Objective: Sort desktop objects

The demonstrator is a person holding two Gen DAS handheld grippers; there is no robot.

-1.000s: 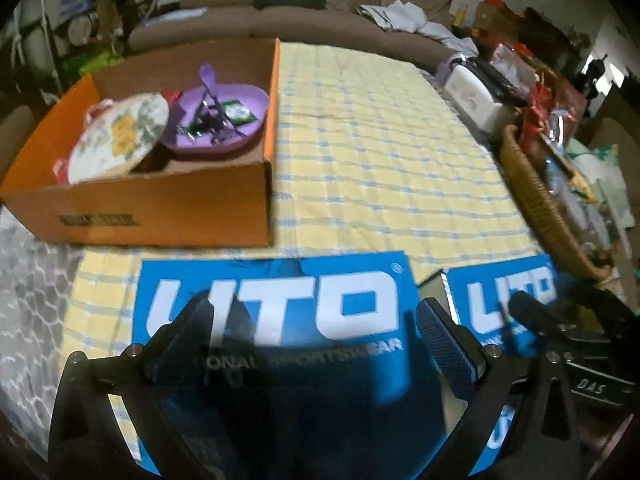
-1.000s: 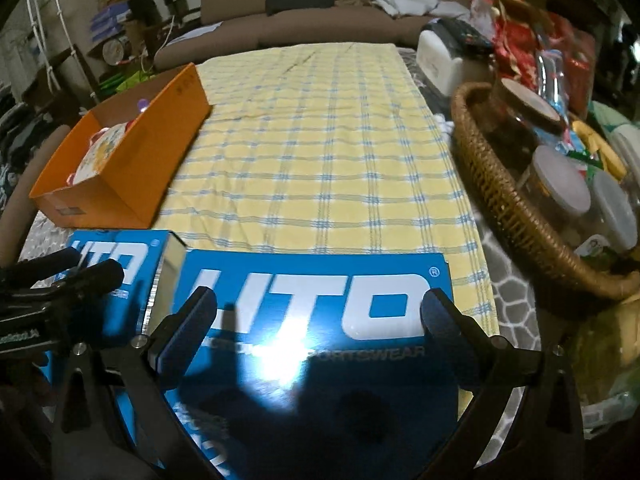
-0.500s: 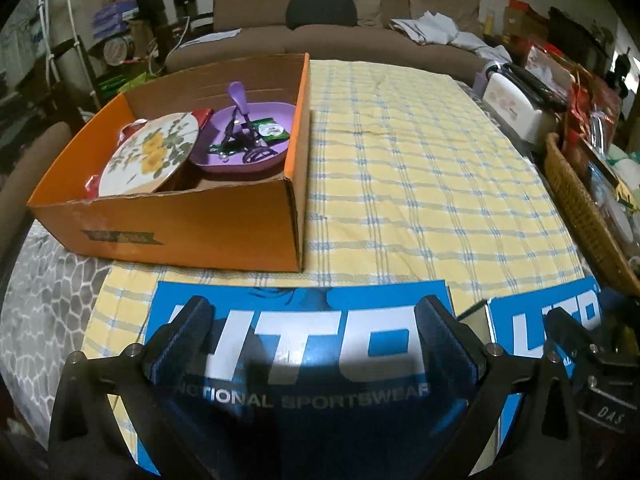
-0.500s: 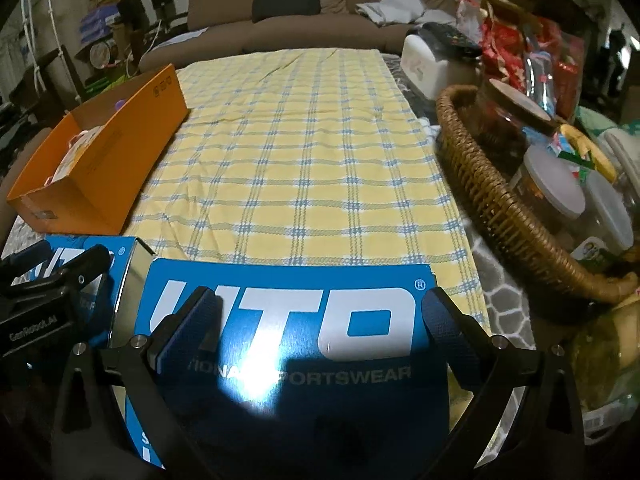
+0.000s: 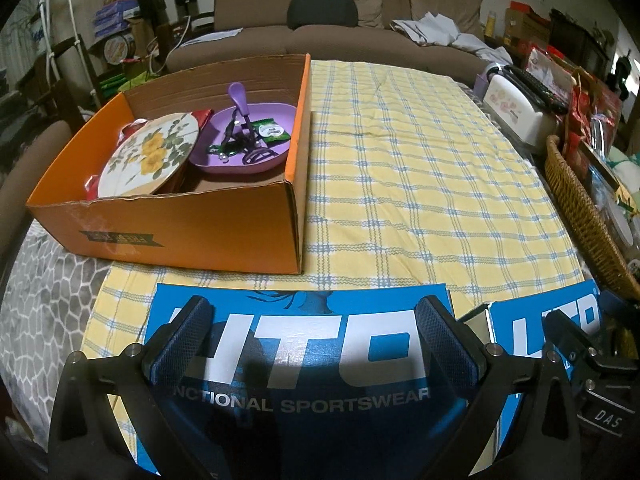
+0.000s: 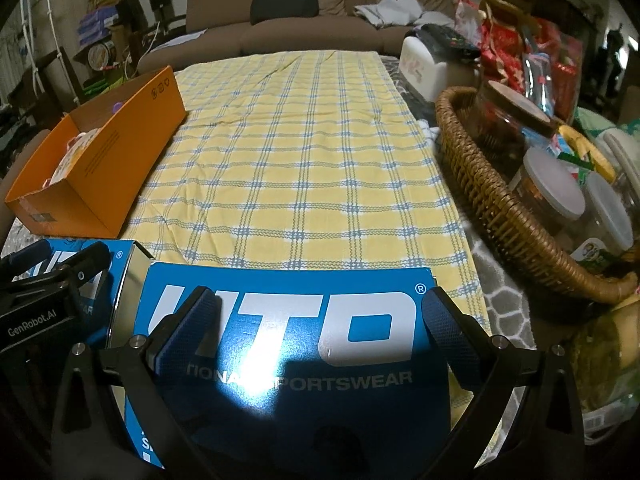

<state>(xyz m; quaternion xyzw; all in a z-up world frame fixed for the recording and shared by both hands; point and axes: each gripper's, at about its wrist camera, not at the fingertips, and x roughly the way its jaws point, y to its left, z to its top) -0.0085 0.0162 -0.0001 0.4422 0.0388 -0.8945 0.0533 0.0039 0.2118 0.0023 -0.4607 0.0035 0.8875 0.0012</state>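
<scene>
The orange cardboard box (image 5: 192,224) sits at 10 o'clock in the left wrist view and holds the sorted things: a floral plate (image 5: 150,154) tilted against its left part and a purple bowl (image 5: 244,140) with small items beside it. Compared with a second ago, the box appears further toward the middle of the left view and more of its inside shows, so the left tool has swung and tipped; in the right wrist view the box (image 6: 100,168) has drifted up toward 9 o'clock.

The left tool (image 5: 316,344) hangs over a blue printed panel (image 5: 304,360), its padded fingers spread wide with nothing between them. The right tool (image 6: 320,328) is likewise spread apart and empty over a second blue panel (image 6: 288,340), lit by a bright glare. Each tool shows at the edge of the other's view, so the two are just beside each other.

The yellow checked cloth (image 5: 420,184) on the counter (image 5: 36,320) runs from 6 toward 12 o'clock, bare between the box's right wall and the wicker basket (image 6: 500,208). That basket, with lidded jars inside, borders the cloth at 3 o'clock, close to the right tool. A white container (image 5: 516,108) stands at 2 o'clock near the far edge, and a brown sofa (image 5: 340,20) lies beyond at 12 o'clock.
</scene>
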